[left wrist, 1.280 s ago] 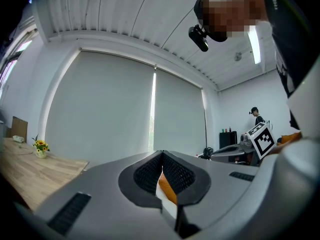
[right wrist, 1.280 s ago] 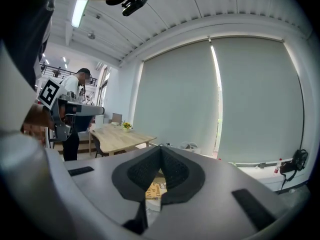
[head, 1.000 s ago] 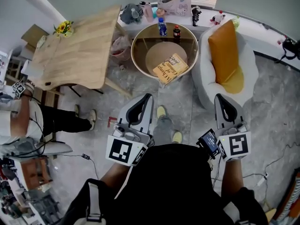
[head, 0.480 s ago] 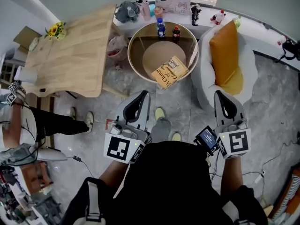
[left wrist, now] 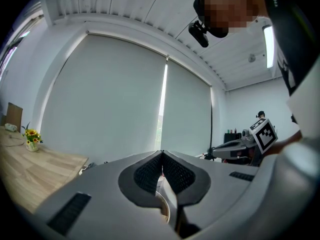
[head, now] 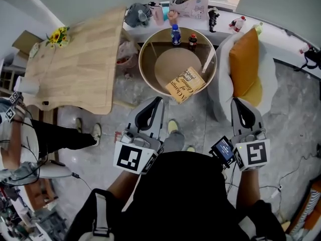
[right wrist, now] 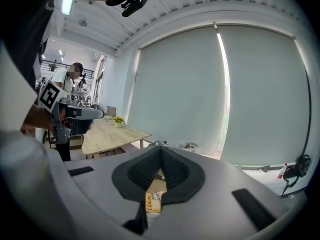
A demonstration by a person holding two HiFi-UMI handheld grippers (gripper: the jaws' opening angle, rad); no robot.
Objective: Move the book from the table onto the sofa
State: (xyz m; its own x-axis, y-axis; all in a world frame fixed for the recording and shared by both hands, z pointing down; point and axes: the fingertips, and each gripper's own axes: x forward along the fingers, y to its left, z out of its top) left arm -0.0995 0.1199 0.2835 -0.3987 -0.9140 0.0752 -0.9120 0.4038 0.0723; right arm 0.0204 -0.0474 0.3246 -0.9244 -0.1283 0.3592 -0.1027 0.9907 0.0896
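Note:
The yellow-brown book (head: pixel 185 83) lies flat on the round glass-topped table (head: pixel 142 59), near its front right edge. A strip of the book (right wrist: pixel 152 201) also shows through the gap under the right jaws. The sofa (head: pixel 268 79) is a white round seat with an orange cushion (head: pixel 244 59), right of the table. My left gripper (head: pixel 156 102) is shut and empty, short of the table's near rim. My right gripper (head: pixel 239 103) is shut and empty, in front of the sofa. The left gripper view shows the left gripper (left wrist: pixel 161 155) with its jaws together, and the right gripper (right wrist: pixel 161 150) is the same in its view.
A blue-capped bottle (head: pixel 174 34) and a dark bottle (head: pixel 192 38) stand at the round table's far edge. A large wooden table (head: pixel 75 59) with flowers (head: pixel 57 35) stands at the left. Another person (head: pixel 15 134) with a gripper stands at far left. Bags and toys line the back ledge (head: pixel 189 4).
Both grippers have moved forward toward the round table and sofa, so the book sits closer in the head view. Both stay shut.

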